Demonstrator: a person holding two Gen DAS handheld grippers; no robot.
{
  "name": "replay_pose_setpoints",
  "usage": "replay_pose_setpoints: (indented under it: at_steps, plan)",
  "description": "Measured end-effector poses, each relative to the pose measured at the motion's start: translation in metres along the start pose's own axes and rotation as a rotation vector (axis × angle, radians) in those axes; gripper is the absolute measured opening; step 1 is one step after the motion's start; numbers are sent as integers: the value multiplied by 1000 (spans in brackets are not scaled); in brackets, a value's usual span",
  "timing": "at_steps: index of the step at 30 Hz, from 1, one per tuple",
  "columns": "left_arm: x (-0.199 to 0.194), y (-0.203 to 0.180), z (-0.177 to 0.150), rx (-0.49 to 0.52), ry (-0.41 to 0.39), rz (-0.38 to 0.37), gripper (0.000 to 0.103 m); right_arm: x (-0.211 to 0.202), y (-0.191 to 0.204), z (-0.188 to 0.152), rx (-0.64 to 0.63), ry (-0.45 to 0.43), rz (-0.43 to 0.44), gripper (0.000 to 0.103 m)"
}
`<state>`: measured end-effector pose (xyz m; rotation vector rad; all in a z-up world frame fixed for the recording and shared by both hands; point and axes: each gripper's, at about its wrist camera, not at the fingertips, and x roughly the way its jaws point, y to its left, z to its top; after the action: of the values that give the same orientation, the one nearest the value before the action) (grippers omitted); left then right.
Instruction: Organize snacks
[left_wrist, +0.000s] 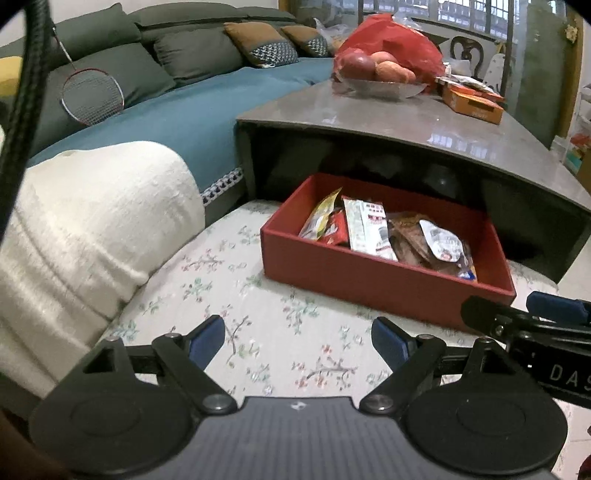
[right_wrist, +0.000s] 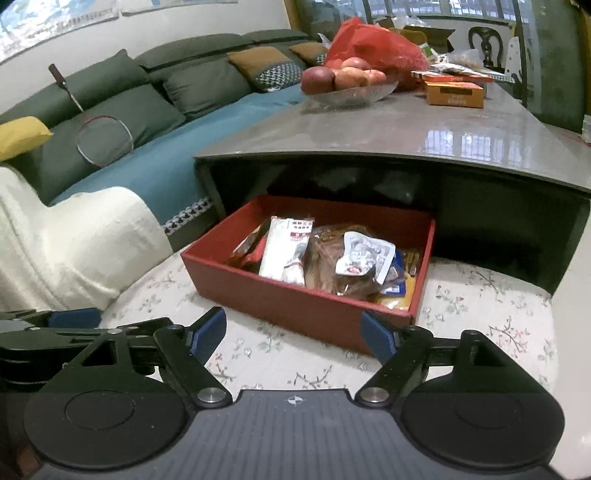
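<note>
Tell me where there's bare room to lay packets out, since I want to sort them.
Bare floral cloth in front of the red box, and gray tabletop before the fruit bowl. The box is crowded.

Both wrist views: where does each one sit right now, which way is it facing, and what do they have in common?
Left wrist: sits low over the floral cloth, facing the red box of snack packets; shows the open left gripper, with the right gripper at the right edge.
Right wrist: sits beside it, facing the same box; shows the open right gripper, with the left gripper at the left edge.
Shared: box, grey table, fruit bowl, sofa.
</note>
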<state>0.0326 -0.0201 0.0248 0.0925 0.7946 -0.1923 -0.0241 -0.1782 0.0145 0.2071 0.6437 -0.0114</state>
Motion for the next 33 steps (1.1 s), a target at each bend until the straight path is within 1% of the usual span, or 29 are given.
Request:
replay_pose_setpoints:
  at_steps: [10, 14, 17, 23, 33]
  plan:
    - [-12, 8, -11, -9, -15, -12, 81, -6, 7, -13, 13, 12, 8, 85]
    - [-15, 8, -13, 3, -10, 5, 81, -6, 8, -17, 13, 19, 13, 85]
    - [-16, 8, -14, 6, -17, 8, 81, -7, 9, -17, 12, 19, 18, 85]
    - [-16, 12, -15, -12, -12, -10, 81, -9, 11, -18, 14, 19, 30, 86]
    - [-18, 12, -16, -11, -12, -2, 81, -8, 12, -19, 14, 25, 31, 86]
